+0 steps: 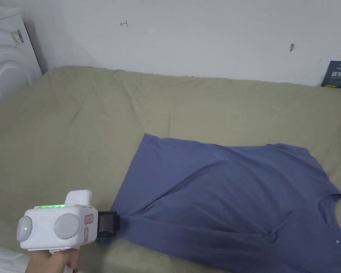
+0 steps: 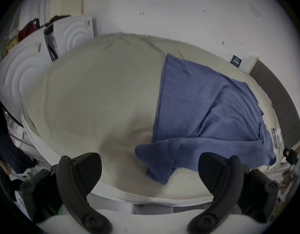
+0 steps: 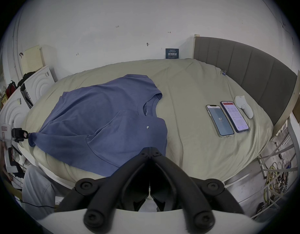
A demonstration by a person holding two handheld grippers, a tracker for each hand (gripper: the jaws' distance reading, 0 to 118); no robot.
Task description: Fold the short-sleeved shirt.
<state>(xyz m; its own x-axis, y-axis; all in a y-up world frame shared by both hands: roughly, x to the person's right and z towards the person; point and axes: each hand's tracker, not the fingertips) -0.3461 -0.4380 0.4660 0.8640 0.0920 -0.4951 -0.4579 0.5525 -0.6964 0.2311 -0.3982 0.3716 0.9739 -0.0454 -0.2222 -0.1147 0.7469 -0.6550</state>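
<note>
Lying spread on the bed [image 1: 77, 117], the blue shirt [image 1: 219, 192] wants its near hem corner pinched squarely by the wide-open, empty left gripper [image 2: 150, 168], while the right gripper [image 3: 150, 149] hovers fully closed, empty.

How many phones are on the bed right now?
2, side by side on the bed right of the shirt: one phone, the other beside it nearer the headboard.

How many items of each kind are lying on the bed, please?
Blue shirt: 1
Phones: 2
White controller: 1
Total: 4
</note>
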